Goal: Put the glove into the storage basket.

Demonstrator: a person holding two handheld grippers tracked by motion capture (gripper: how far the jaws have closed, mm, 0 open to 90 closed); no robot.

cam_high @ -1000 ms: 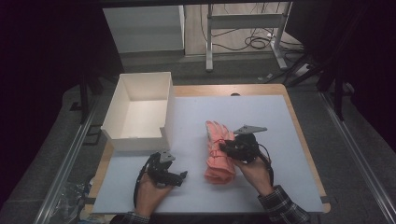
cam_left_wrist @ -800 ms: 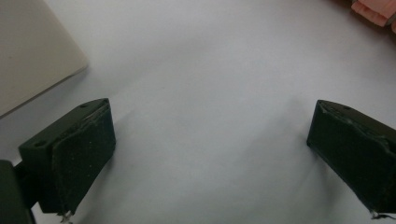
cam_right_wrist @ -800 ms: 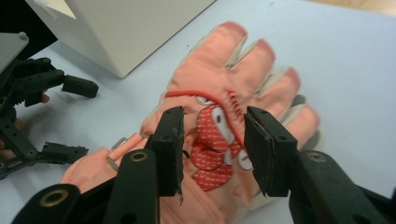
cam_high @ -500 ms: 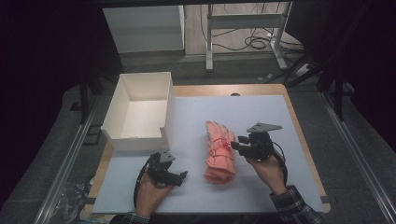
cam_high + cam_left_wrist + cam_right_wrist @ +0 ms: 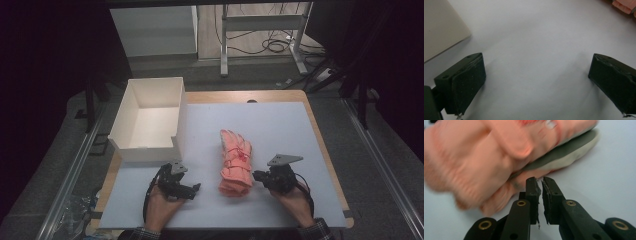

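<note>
A pair of pink gloves (image 5: 235, 160) lies stacked in the middle of the white mat, with a grey palm layer showing on the gloves (image 5: 486, 157) in the right gripper view. My right gripper (image 5: 256, 176) sits just right of their near cuff end, pointing at them. Its jaws have just been closing and my right gripper (image 5: 541, 185) is now shut with nothing between the pads, its tips just short of the glove edge. My left gripper (image 5: 196, 189) rests on the mat left of the gloves. Seen from its own camera, my left gripper (image 5: 536, 72) stands wide open over bare mat.
An open white box (image 5: 150, 149) stands at the mat's left side, behind my left gripper; a corner of the box (image 5: 441, 27) shows in the left gripper view. The white mat (image 5: 280, 125) covers a wooden table. A metal frame and cables lie beyond the table's far edge.
My right gripper has drawn off the gloves, moving right and then toward the near edge, lower to the mat, and its jaws have closed. The left gripper and the gloves have not moved.
</note>
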